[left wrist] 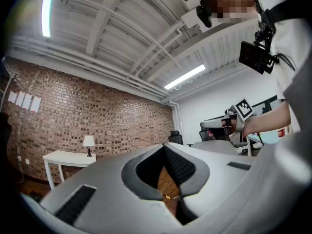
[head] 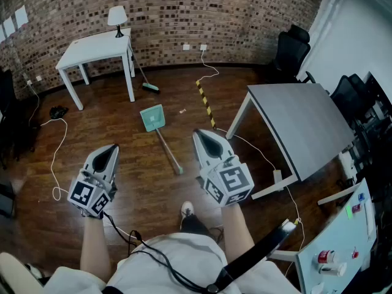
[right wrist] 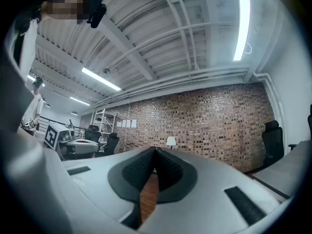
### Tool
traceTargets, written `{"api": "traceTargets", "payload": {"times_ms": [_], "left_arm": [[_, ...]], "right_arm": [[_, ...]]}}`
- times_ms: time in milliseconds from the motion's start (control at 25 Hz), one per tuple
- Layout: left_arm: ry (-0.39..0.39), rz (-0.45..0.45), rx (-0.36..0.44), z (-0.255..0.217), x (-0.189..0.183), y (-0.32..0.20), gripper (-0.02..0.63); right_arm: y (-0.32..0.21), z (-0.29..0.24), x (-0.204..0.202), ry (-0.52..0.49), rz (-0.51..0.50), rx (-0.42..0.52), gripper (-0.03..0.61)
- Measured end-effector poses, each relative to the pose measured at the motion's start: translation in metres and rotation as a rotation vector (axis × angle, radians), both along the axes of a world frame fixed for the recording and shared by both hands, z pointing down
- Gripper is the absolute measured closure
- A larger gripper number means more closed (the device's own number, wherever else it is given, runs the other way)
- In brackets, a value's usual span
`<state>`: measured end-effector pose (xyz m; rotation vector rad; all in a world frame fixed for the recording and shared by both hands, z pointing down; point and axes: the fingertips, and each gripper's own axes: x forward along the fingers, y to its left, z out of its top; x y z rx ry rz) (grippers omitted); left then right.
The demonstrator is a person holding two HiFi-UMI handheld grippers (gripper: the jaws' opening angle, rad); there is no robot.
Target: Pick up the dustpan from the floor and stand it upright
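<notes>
A teal dustpan (head: 152, 117) lies flat on the wooden floor, its long pale handle (head: 169, 154) running toward me. Both grippers are held level above the floor, well short of it. My left gripper (head: 113, 148) is to the left of the handle's near end, and my right gripper (head: 203, 135) is to its right. Each is shut with nothing between its jaws; in the left gripper view (left wrist: 163, 146) and the right gripper view (right wrist: 155, 150) the tips meet. Neither gripper view shows the dustpan.
A white table (head: 98, 48) with a lamp (head: 117, 17) stands at the back left, a broom (head: 146, 80) leaning by its leg. A grey table (head: 300, 127) stands to the right. A yellow-black strip (head: 205, 103) and cables (head: 58, 139) lie on the floor. Office chairs (head: 291, 51) stand at the back right.
</notes>
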<state>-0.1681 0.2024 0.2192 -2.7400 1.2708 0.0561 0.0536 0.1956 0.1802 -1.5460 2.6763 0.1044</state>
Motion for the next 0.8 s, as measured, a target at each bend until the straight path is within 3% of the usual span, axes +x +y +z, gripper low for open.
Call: {"api": "traceTargets", "payload": {"times_ms": [240,480,800], "left_arm": [[-0.003,-0.006,0.016,0.010,0.009,-0.056,0.606],[-0.017,0.028,0.027,0.008,0.033,-0.141,0.606],[-0.049,-0.053,0.049,-0.013,0.068,-0.260,0.606]], "right_arm": [[-0.058,0.019,0.015,-0.022,0.011,-0.005,0.591],[-0.159,0.029,0.035,-0.014,-0.017,0.001,0.591],[-0.288,0.008,0.077,-0.018,-0.056,0.048,0.591]]}}
